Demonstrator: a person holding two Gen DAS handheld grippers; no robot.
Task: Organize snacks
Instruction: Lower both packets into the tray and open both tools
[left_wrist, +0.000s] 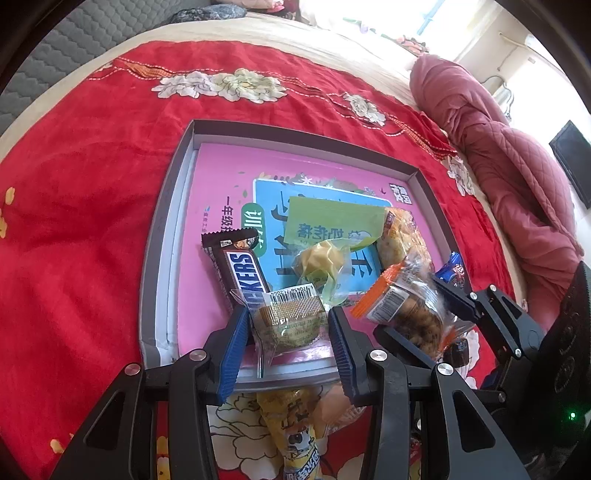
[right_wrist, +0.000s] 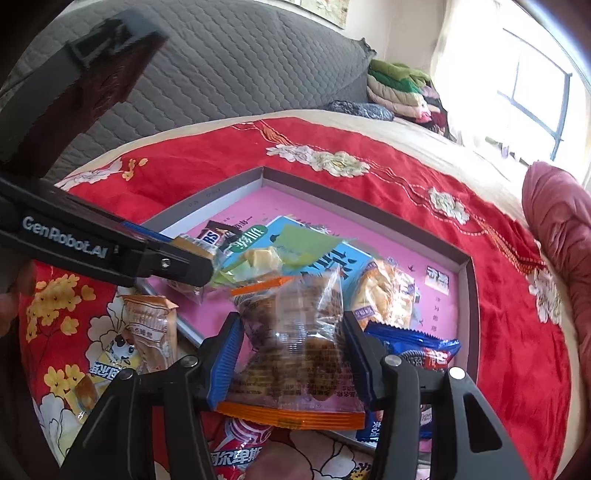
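A grey-rimmed box (left_wrist: 162, 229) with a pink printed bottom lies on the red bedspread. In it lie a Snickers bar (left_wrist: 240, 273), a green packet with a yellow sweet (left_wrist: 325, 236) and a yellow pastry pack (left_wrist: 402, 236). My left gripper (left_wrist: 288, 325) is shut on a clear-wrapped small cake (left_wrist: 288, 321) over the box's near edge. My right gripper (right_wrist: 291, 354) is shut on a clear orange-edged bag of brown snacks (right_wrist: 295, 339), held over the box (right_wrist: 469, 295); it also shows in the left wrist view (left_wrist: 402, 306). The left gripper's finger (right_wrist: 170, 262) shows in the right view.
A blue cookie pack (right_wrist: 413, 347) lies at the box's near right. Yellow cartoon packs (right_wrist: 110, 362), a tan pack (right_wrist: 151, 328) and a red pack (right_wrist: 240, 450) lie on the bedspread outside the box. A pink quilt (left_wrist: 517, 192) is bunched at the right. A grey padded headboard (right_wrist: 221, 66) stands behind.
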